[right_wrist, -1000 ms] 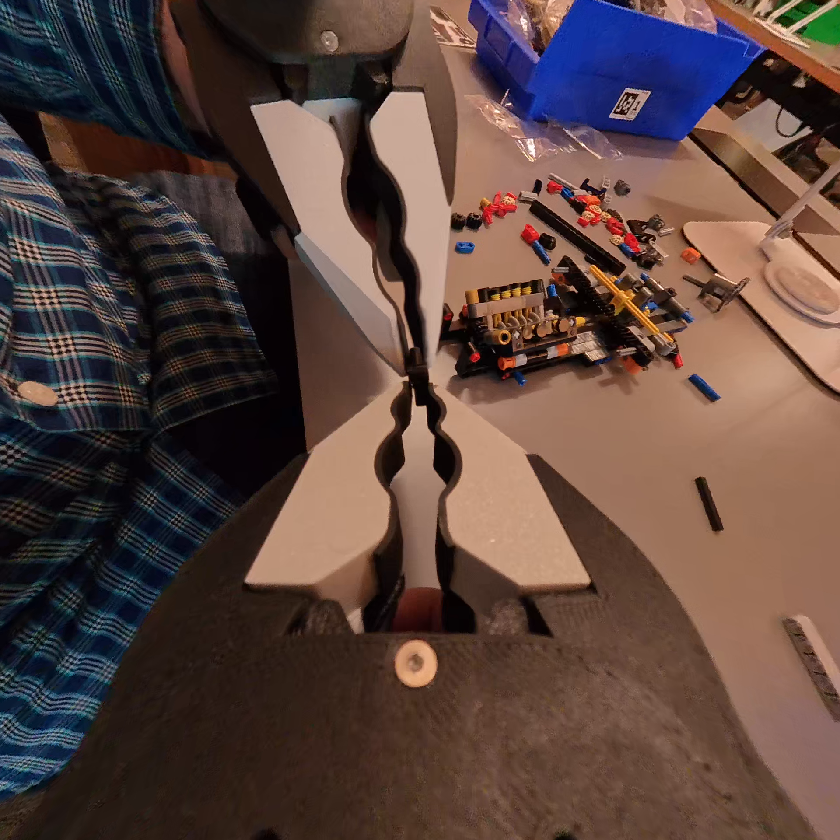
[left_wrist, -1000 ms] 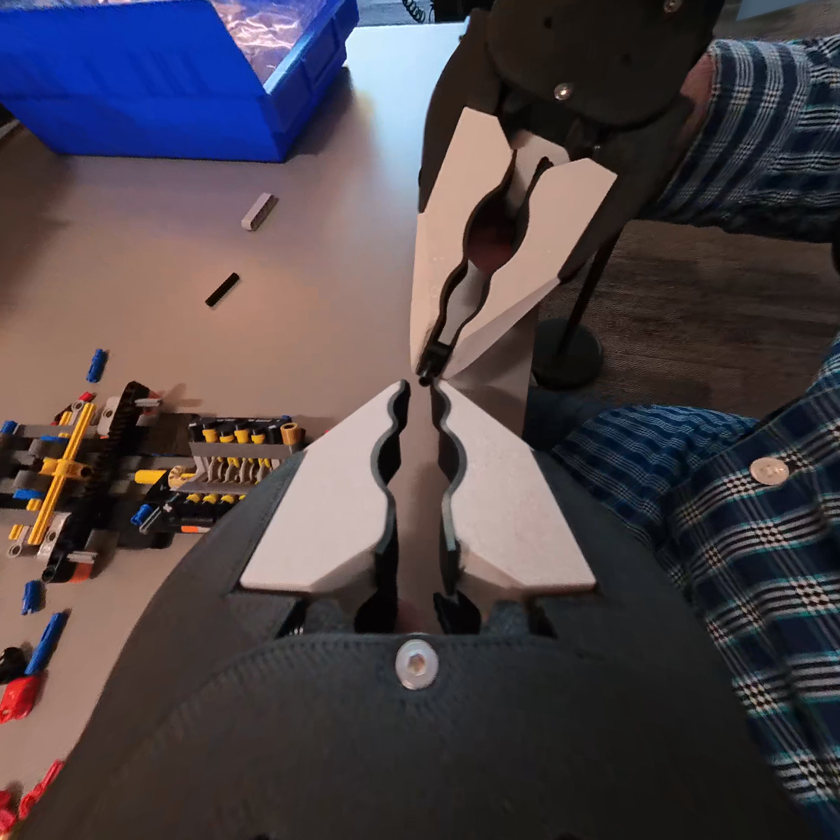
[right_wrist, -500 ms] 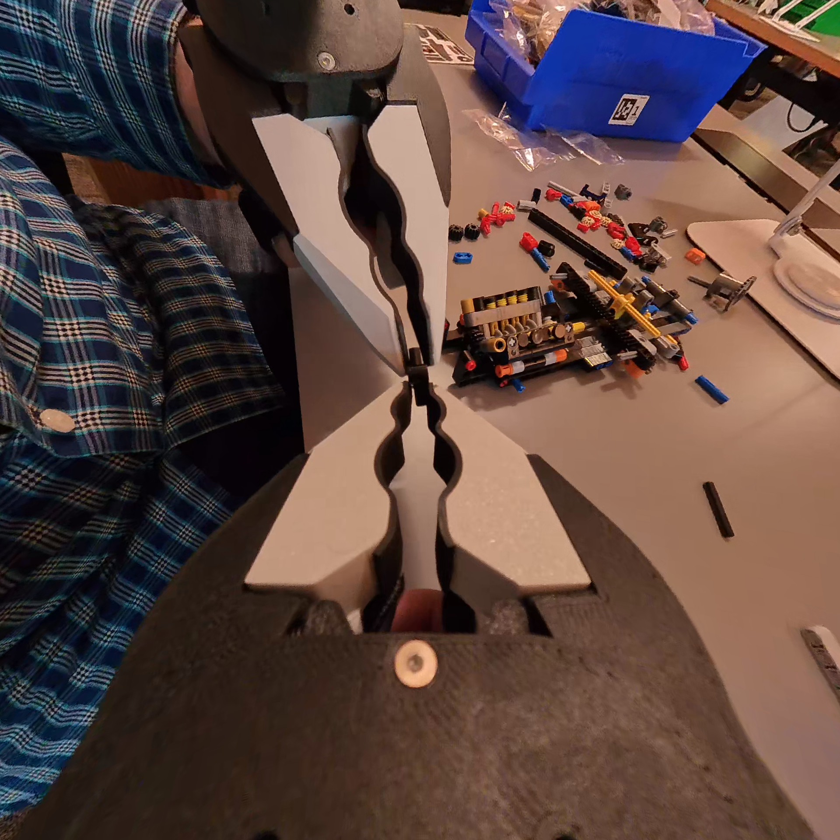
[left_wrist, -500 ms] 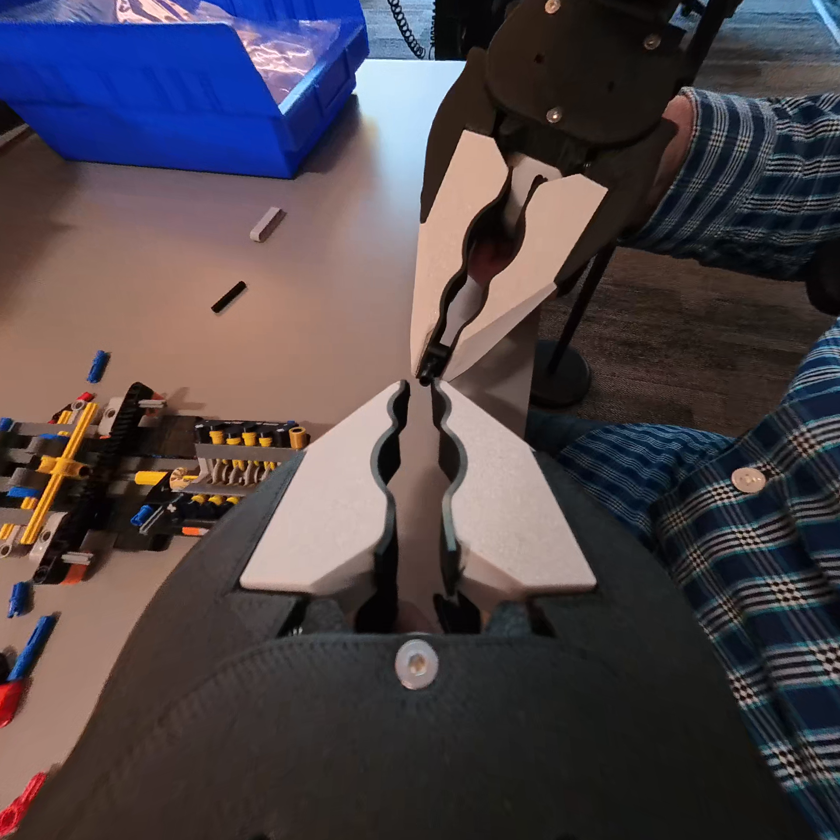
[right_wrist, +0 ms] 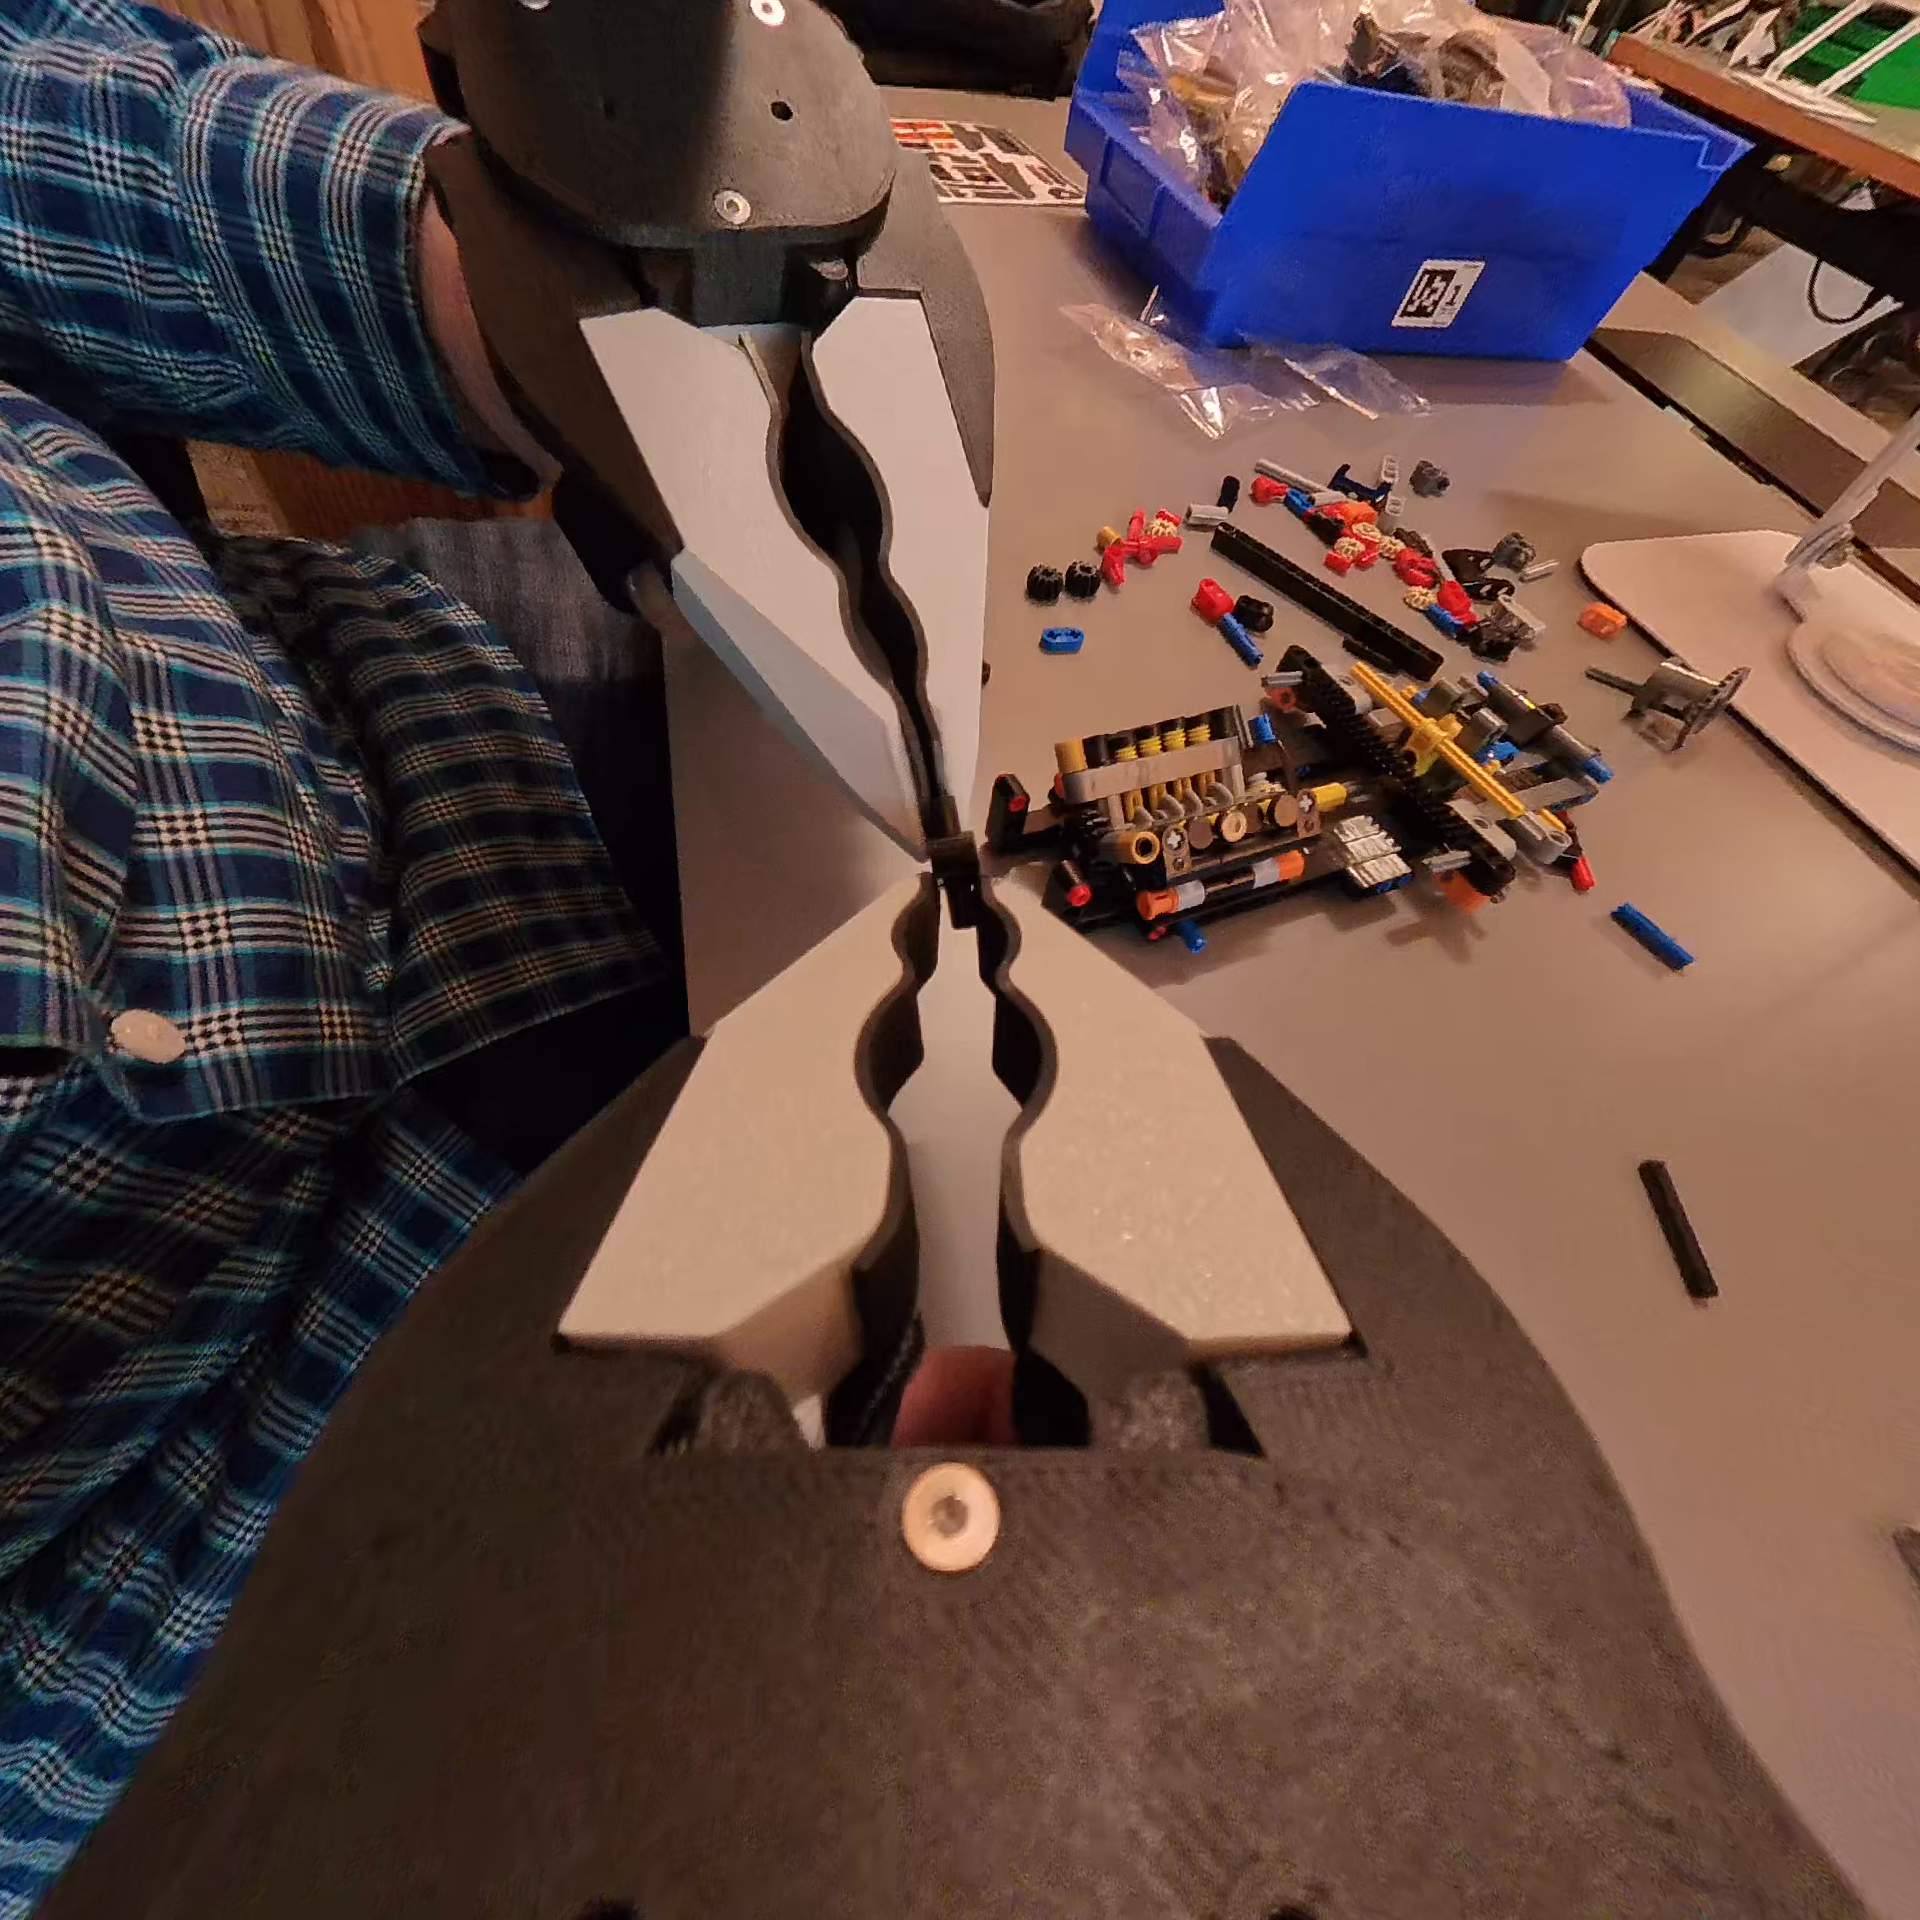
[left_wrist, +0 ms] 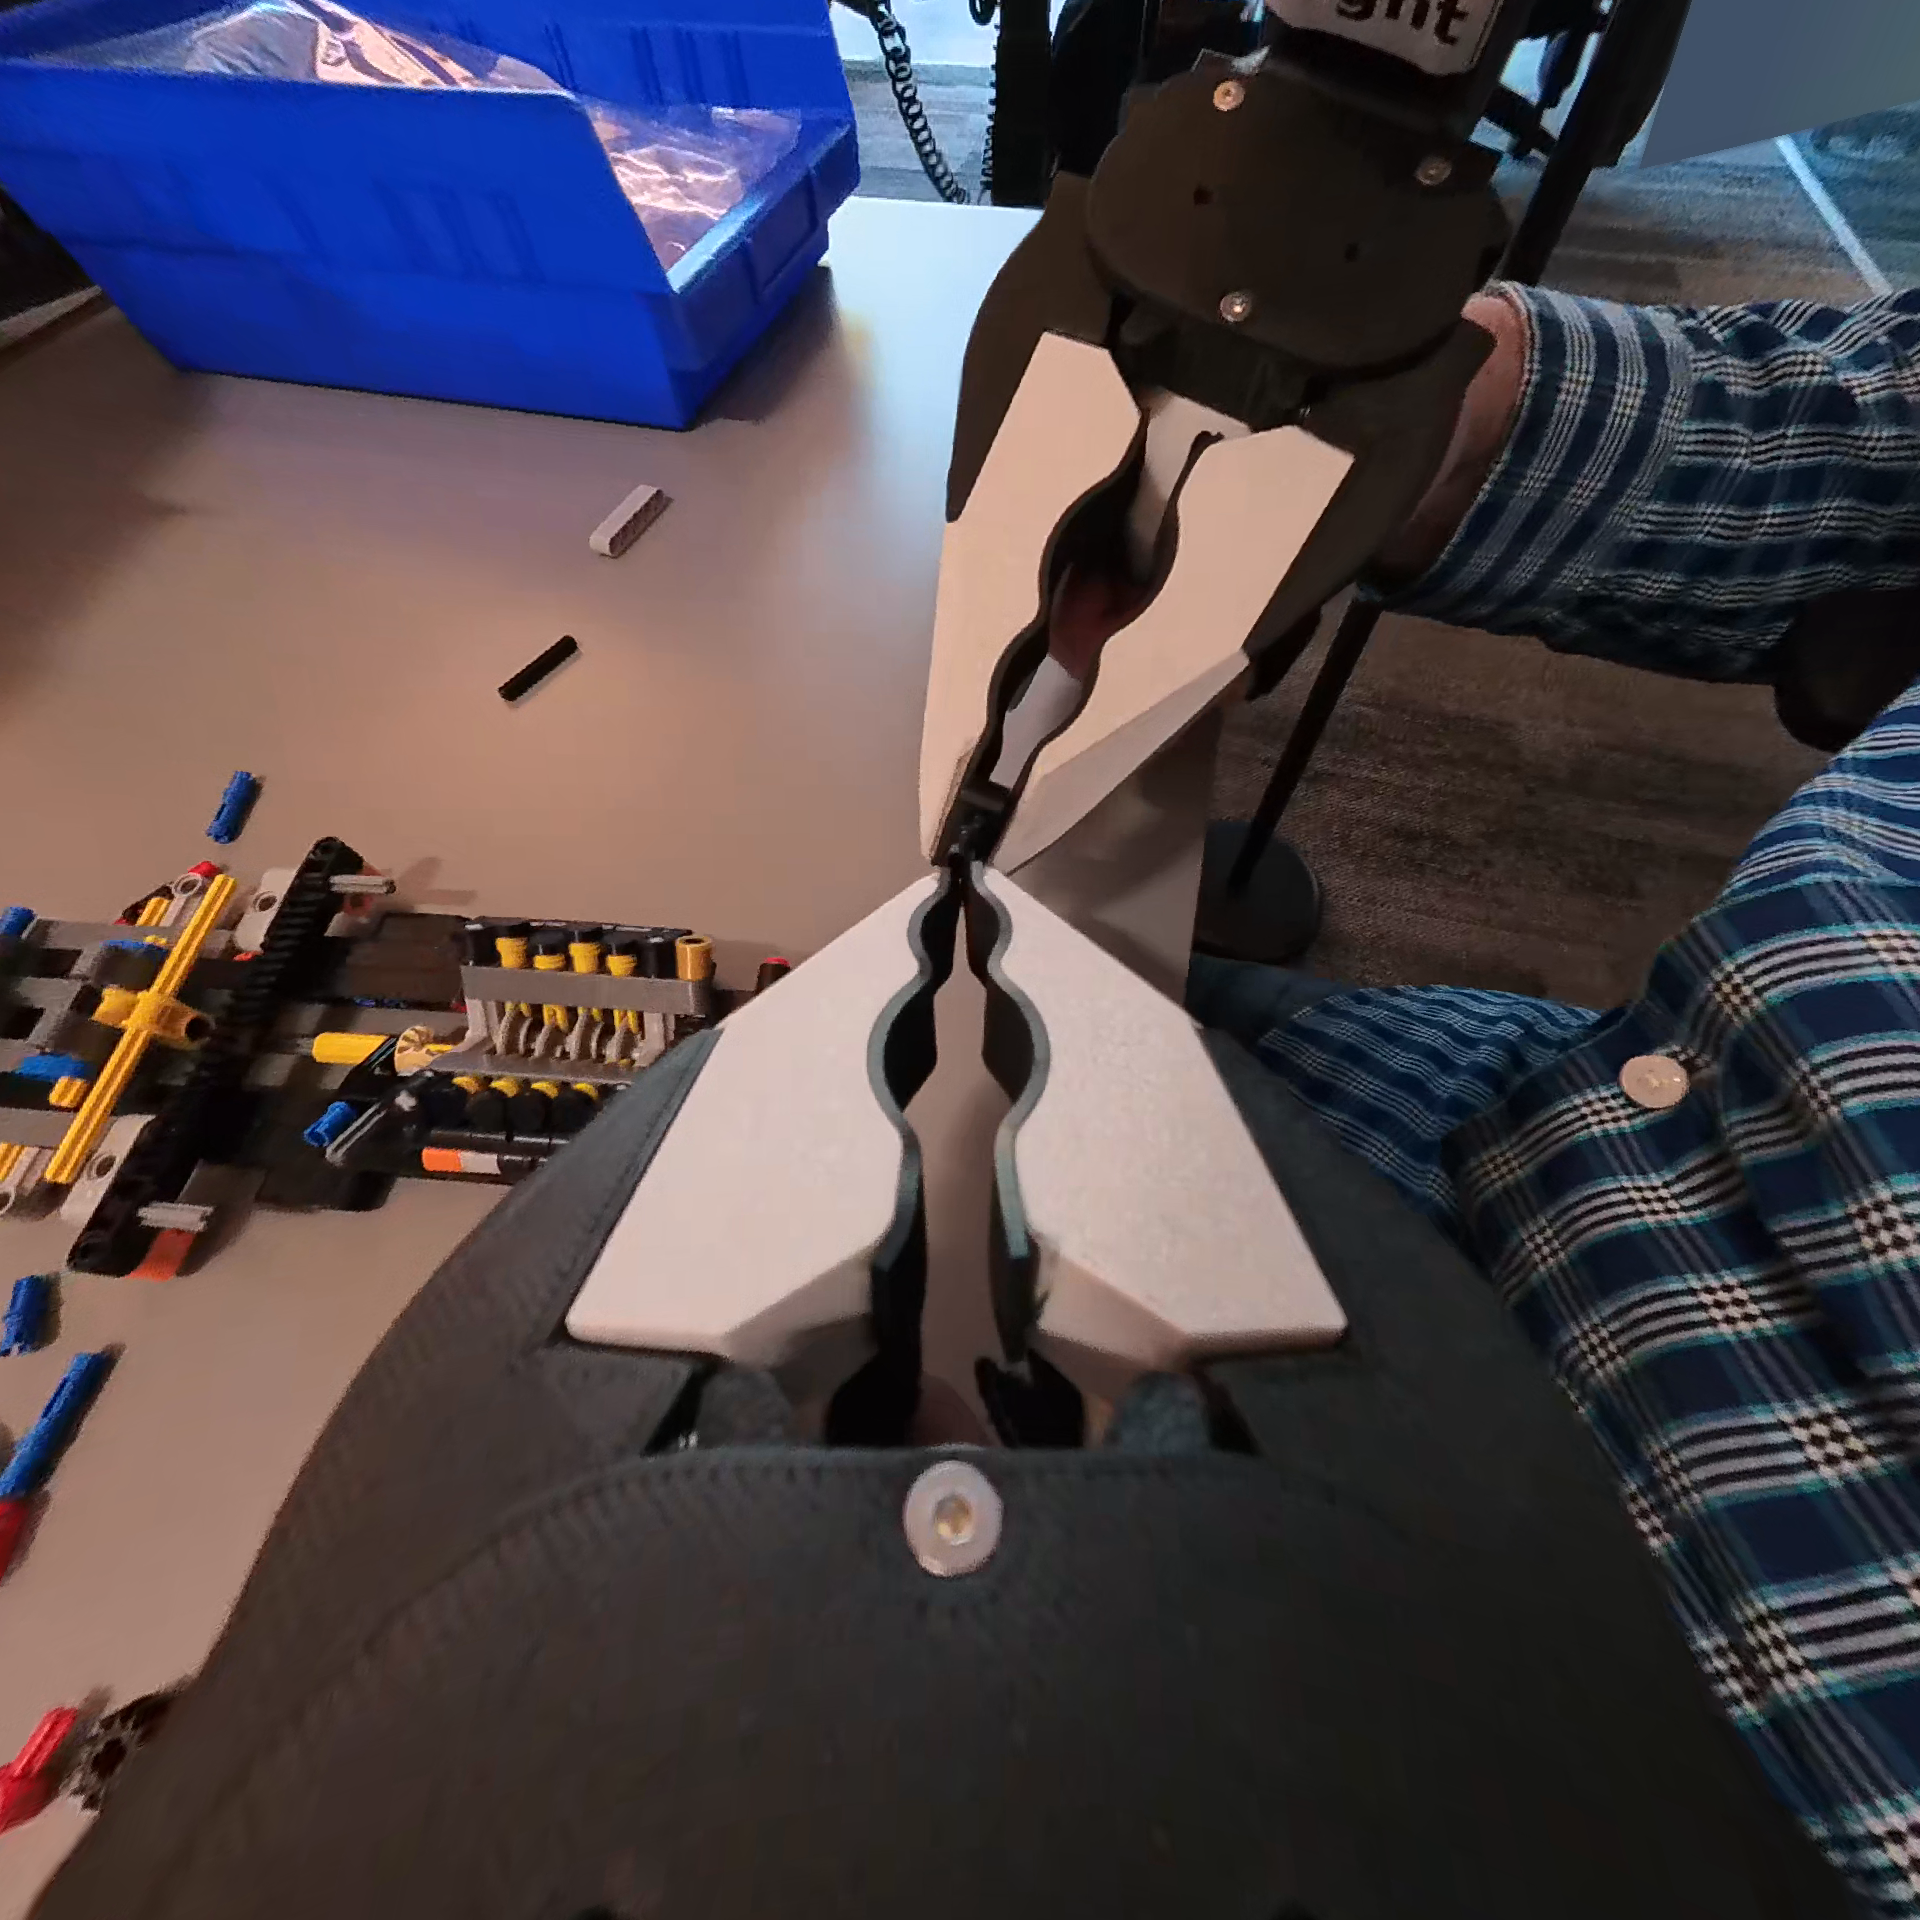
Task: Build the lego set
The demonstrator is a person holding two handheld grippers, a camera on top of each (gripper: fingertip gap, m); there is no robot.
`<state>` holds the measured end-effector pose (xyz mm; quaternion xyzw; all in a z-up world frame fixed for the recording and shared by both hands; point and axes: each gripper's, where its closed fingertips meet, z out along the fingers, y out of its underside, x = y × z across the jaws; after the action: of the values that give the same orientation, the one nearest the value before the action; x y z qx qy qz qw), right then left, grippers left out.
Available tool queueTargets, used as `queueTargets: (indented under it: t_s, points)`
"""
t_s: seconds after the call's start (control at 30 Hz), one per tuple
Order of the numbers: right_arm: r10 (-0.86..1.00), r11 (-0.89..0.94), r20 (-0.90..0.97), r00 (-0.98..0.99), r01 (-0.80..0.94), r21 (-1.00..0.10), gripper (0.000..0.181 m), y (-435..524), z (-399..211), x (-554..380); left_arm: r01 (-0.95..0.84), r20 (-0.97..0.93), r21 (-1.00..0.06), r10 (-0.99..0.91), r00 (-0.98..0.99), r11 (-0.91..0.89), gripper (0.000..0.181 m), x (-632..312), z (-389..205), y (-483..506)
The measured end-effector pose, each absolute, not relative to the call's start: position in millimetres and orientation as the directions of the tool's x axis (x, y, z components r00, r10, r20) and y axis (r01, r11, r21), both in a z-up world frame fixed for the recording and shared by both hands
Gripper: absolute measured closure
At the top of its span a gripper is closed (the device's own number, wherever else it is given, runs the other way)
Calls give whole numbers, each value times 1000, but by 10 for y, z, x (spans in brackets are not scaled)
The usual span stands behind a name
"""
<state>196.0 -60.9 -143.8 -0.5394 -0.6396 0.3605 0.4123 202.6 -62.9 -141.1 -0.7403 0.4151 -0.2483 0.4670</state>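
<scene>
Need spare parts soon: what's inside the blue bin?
The blue bin holds crumpled clear plastic bags with dark and tan pieces showing through. The bags and bin walls hide whatever lies lower down.

Blue bin on grey table. Lego assembly — black, yellow, grey, with orange and blue bits. Loose pieces red, blue, black. Shirt sleeve — blue-white plaid. Gripper fingers pale grey, black inner edges.
</scene>
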Motion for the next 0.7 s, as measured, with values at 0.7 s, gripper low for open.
queueTargets:
  t_s: [0.7]
  points:
    - [980, 196, 179, -82, 479, -855, 177, -332, -1520, 2036, -356, -55, -906, -769, 637, -230, 167, 1717, -1359, -472]
